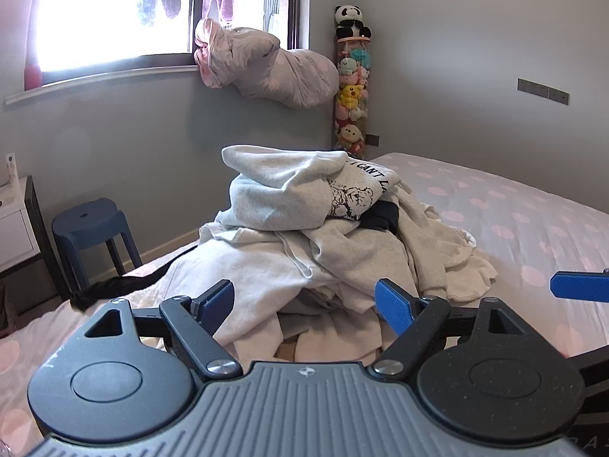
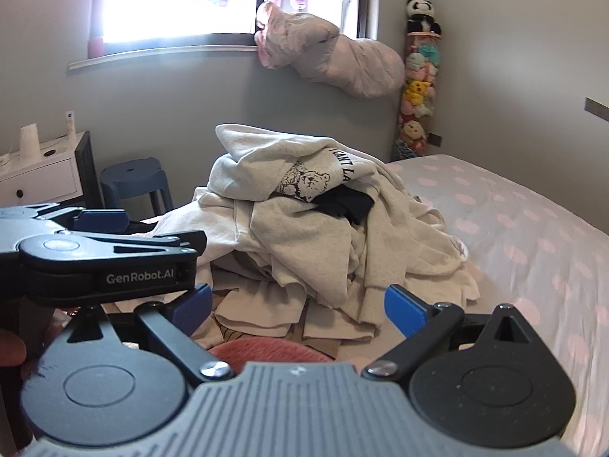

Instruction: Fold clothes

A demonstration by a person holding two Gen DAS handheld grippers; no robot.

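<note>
A heap of clothes (image 1: 319,243) is seen piled on the bed (image 1: 533,221), whose sheet is dotted with pink. On top of the heap a pale grey sweatshirt (image 1: 274,190) is laid over a white printed T-shirt (image 1: 356,194), with a dark garment (image 1: 382,217) tucked just beside the print.

The left gripper (image 1: 304,304) is held low before the heap with its blue pads spread wide and nothing between them. The right gripper (image 2: 298,306) is likewise spread apart and empty, near the front edge of the pile.

Only in the right wrist view is a pink-red fabric item (image 2: 266,354) shown just in front of the gripper body; the left gripper's side, marked GenRobot.AI, is also seen there at the left. Only in the left wrist view is a black garment (image 1: 114,289) shown trailing over the bed's edge near the blue stool (image 1: 91,224). A clear tube of plush toys (image 1: 352,103) stands in the corner.
</note>
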